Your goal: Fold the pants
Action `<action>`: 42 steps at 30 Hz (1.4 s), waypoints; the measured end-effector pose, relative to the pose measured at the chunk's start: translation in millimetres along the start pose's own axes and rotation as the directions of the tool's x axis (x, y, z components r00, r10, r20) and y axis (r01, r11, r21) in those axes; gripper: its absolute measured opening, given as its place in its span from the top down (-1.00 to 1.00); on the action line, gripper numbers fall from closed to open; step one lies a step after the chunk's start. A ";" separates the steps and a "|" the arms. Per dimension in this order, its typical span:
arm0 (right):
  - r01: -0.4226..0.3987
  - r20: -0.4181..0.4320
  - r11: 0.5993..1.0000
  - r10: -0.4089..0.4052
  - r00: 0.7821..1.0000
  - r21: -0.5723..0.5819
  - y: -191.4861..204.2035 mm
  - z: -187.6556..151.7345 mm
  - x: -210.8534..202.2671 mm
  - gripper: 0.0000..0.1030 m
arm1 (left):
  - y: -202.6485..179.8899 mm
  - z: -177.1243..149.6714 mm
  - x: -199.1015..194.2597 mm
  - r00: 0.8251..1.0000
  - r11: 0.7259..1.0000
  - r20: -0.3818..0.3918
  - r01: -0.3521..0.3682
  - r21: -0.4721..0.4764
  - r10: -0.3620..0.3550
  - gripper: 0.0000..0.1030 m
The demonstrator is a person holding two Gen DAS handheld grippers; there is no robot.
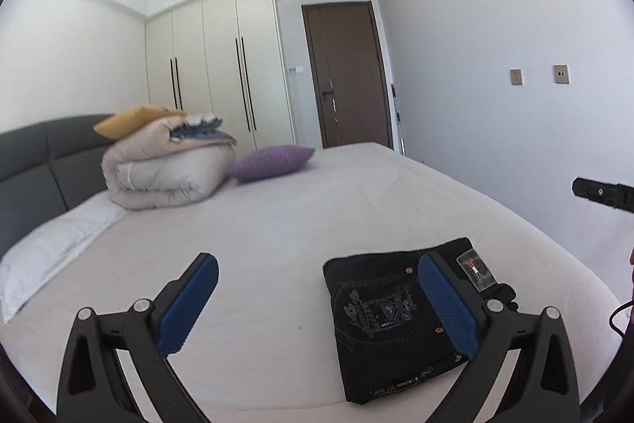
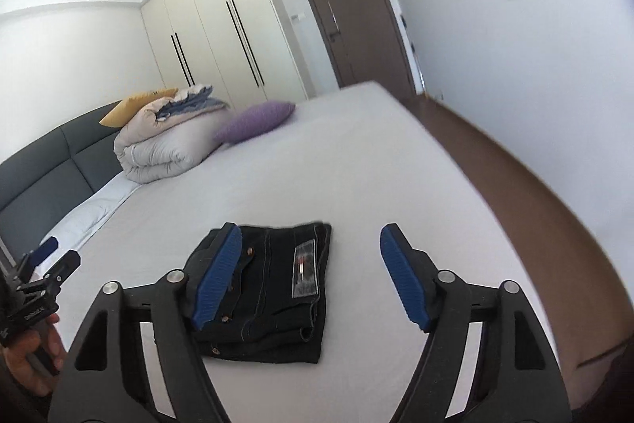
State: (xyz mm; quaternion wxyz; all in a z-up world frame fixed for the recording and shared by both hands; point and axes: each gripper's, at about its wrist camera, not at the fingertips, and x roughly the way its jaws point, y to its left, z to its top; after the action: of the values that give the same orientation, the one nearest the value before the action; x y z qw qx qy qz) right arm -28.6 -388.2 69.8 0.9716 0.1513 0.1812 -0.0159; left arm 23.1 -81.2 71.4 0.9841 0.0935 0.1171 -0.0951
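Black jeans (image 1: 384, 320) lie folded into a compact rectangle on the bed's white sheet (image 1: 277, 224), with a clear tag on top. My left gripper (image 1: 317, 300) is open and empty above the sheet, the jeans under its right finger. In the right wrist view the folded jeans (image 2: 273, 288) lie under and between the fingers of my right gripper (image 2: 311, 276), which is open and empty above them. The left gripper's tip (image 2: 59, 264) shows at the left edge there. The right gripper's tip (image 1: 602, 193) shows at the right edge of the left wrist view.
A rolled beige duvet (image 1: 166, 165) with a yellow pillow, a purple pillow (image 1: 273, 161) and a white pillow (image 1: 51, 248) sit by the grey headboard (image 1: 35, 161). The bed's right edge drops to a brown floor (image 2: 515, 177). Wardrobes and a brown door (image 1: 344, 74) stand behind.
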 end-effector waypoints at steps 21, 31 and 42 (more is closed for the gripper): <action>0.117 -0.056 0.990 -0.122 0.991 -0.084 66.6 -40.3 -110.1 -1.00 | 6.7 -43.3 -42.1 0.939 0.992 -0.342 -0.070 -0.102 0.031 -1.00; 0.123 -0.172 0.986 -0.142 0.975 -0.115 79.1 -75.6 -93.9 -1.00 | 15.4 -86.9 -35.4 0.879 0.977 -0.476 -0.097 -0.190 -0.005 -1.00; 0.074 -0.201 0.981 -0.111 0.973 -0.182 96.6 -83.4 -82.3 -1.00 | -3.9 -100.2 -33.6 0.863 0.985 -0.505 -0.063 -0.162 -0.028 -1.00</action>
State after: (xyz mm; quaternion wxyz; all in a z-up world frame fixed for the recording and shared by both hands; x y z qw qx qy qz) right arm -126.1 -273.1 52.9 0.9547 0.0584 0.2904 -0.0294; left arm -31.1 -58.7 -16.6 0.9243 0.0304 0.3775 -0.0476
